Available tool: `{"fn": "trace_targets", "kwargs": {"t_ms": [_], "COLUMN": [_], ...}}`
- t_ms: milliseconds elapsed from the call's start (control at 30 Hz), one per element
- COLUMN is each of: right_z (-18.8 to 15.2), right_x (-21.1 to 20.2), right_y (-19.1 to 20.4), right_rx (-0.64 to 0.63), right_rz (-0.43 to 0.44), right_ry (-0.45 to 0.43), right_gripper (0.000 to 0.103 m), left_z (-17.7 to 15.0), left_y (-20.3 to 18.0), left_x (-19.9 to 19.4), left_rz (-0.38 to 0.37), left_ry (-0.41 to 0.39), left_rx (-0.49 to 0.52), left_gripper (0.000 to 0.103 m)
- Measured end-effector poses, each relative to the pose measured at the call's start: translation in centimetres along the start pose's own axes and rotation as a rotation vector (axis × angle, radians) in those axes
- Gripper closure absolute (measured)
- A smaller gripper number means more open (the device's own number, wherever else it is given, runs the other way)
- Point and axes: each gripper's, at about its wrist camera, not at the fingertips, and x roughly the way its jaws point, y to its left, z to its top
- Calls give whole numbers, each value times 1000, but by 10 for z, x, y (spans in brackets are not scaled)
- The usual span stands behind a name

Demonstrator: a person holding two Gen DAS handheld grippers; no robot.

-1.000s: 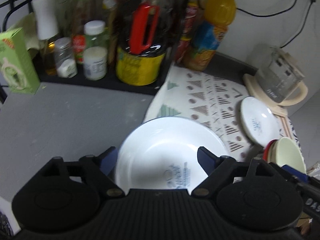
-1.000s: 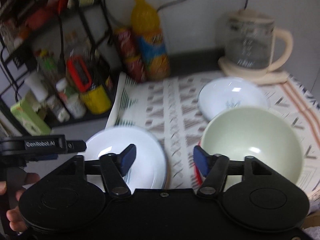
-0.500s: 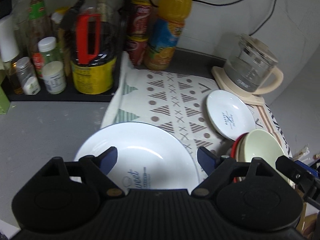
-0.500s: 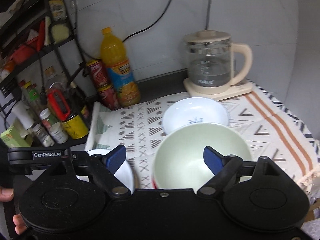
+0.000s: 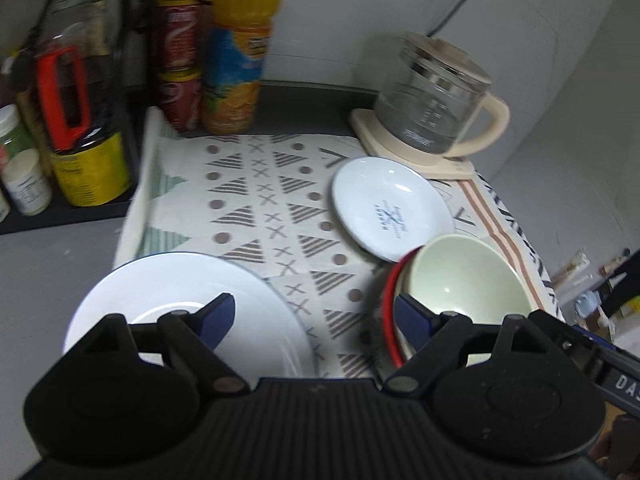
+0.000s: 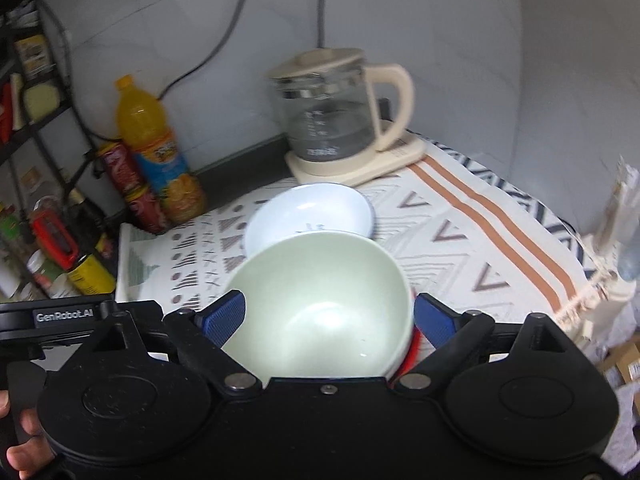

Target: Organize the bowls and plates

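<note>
From the left wrist, the left hand-held gripper point(image 5: 314, 316) is hovering spread and empty over a patterned cloth point(image 5: 256, 208) covering the grey desk point(image 5: 44, 264), with a large white plate point(image 5: 180, 292) lying at the cloth's left edge and a small white dish point(image 5: 388, 204) just beside a pale green bowl point(image 5: 460, 280) nested in a red one. From the right wrist, the right hand-held gripper point(image 6: 330, 316) is opening its jaws around that green bowl point(image 6: 320, 304), its pads apart from the rim, while a glass kettle point(image 6: 332, 116) is standing against the grey wall.

Pale green round bowl point(image 6: 320, 300) nested in red-rimmed bowl point(image 5: 390, 304); white ceramic plates, large point(image 5: 180, 300) and small blue-printed point(image 5: 390, 208); cream cloth point(image 5: 256, 200), grey triangles, orange stripes.
</note>
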Motion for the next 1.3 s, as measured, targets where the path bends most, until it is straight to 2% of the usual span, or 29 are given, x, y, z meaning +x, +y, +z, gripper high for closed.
{"fn": "trace_targets", "kwargs": {"t_ms": [233, 567, 800, 900, 1067, 1233, 1300], "right_z": [-6, -13, -25, -29, -35, -35, -34], "right_x": [7, 19, 41, 50, 60, 71, 73], "right_y": [-21, -41, -44, -46, -47, -50, -50], "right_rx": [80, 169, 218, 252, 282, 325, 336], "right_rz": [-53, -79, -66, -70, -62, -38, -37], "right_ry": [31, 89, 162, 195, 227, 247, 250], "right_gripper": [12, 12, 24, 31, 40, 60, 61], "left_z": [4, 2, -2, -1, 0, 3, 3], "left_y": [-22, -38, -35, -33, -29, -31, -32], "left_x": [15, 52, 79, 87, 99, 107, 109], "left_rz": [-50, -102, -124, -133, -165, -209, -217], "left_ry": [26, 125, 204, 220, 249, 263, 272], "left_rx": [59, 122, 130, 123, 113, 108, 101], "left_gripper": [18, 18, 21, 27, 47, 64, 69]}}
